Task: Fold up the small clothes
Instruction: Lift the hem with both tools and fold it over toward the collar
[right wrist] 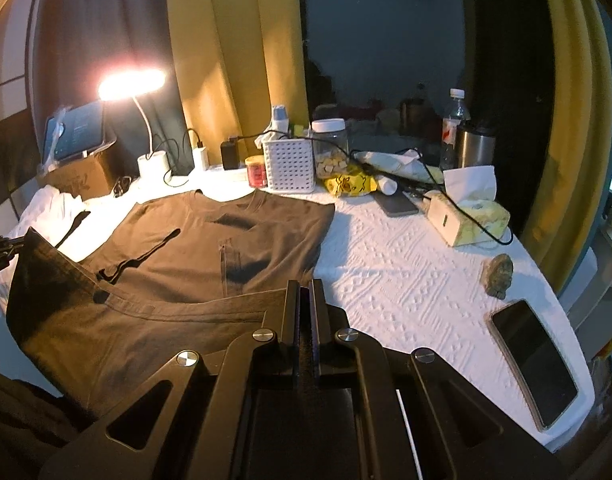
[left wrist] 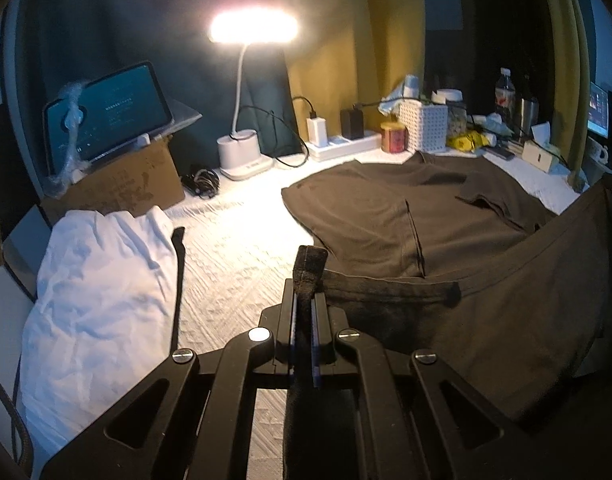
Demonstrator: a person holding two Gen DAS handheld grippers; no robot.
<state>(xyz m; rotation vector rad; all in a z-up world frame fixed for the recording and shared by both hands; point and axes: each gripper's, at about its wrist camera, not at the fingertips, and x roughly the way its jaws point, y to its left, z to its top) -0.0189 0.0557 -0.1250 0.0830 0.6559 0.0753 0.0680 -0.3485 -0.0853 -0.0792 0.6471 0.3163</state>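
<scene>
A dark brown T-shirt point(left wrist: 386, 216) lies on the white textured table cover point(left wrist: 242, 248), collar toward the far side, both sides folded in. Its bottom hem is lifted off the table. My left gripper point(left wrist: 305, 292) is shut on the hem's left corner, and a tuft of cloth sticks up between the fingers. My right gripper point(right wrist: 305, 292) is shut on the hem's right corner of the T-shirt point(right wrist: 226, 248). The hem hangs stretched between the two grippers above the shirt's lower part. The left gripper also shows at the left edge of the right wrist view point(right wrist: 2, 248).
A white garment point(left wrist: 98, 292) lies crumpled at the left. A lit desk lamp point(left wrist: 246, 148), cardboard box with tablet point(left wrist: 118, 184), power strip point(left wrist: 346, 146), white basket point(right wrist: 290, 168), jars, bottles and tissue box point(right wrist: 470, 216) line the back. A phone point(right wrist: 534, 360) and a stone point(right wrist: 496, 272) lie at the right.
</scene>
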